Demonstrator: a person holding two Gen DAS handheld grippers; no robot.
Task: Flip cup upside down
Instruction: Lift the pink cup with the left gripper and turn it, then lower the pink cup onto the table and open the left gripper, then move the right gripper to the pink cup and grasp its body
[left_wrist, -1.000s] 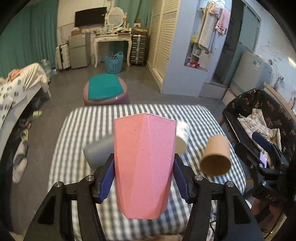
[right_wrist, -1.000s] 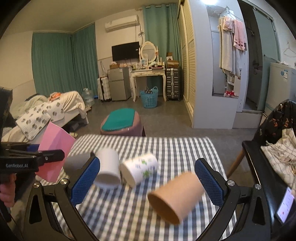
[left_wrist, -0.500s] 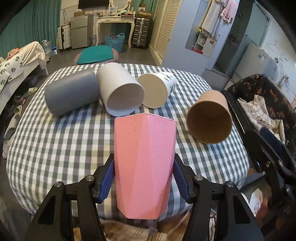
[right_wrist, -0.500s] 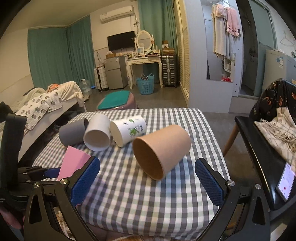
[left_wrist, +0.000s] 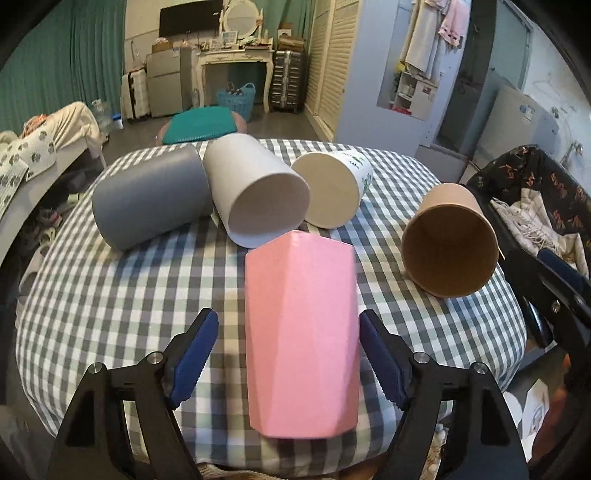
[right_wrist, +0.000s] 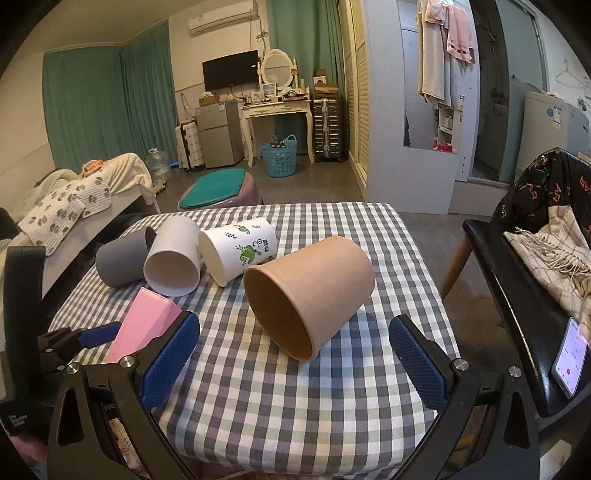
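Observation:
A pink faceted cup (left_wrist: 303, 332) stands on the checked tablecloth near the front edge, between the open jaws of my left gripper (left_wrist: 288, 354); there is a gap on the left side and the right pad (left_wrist: 380, 354) is close to it. The cup also shows in the right wrist view (right_wrist: 144, 325). My right gripper (right_wrist: 291, 362) is open and empty, with a brown paper cup (right_wrist: 310, 291) lying on its side just beyond it, mouth toward me.
A grey cup (left_wrist: 147, 199), a white cup (left_wrist: 258, 195) and a white cup with a green leaf print (right_wrist: 240, 251) lie on their sides at the table's far half. A black chair with a cloth (right_wrist: 535, 258) stands right of the table (right_wrist: 295, 406).
My left gripper brought the pink cup down onto the table and opened its jaws, letting it go. My right gripper moved lower and nearer the brown cup.

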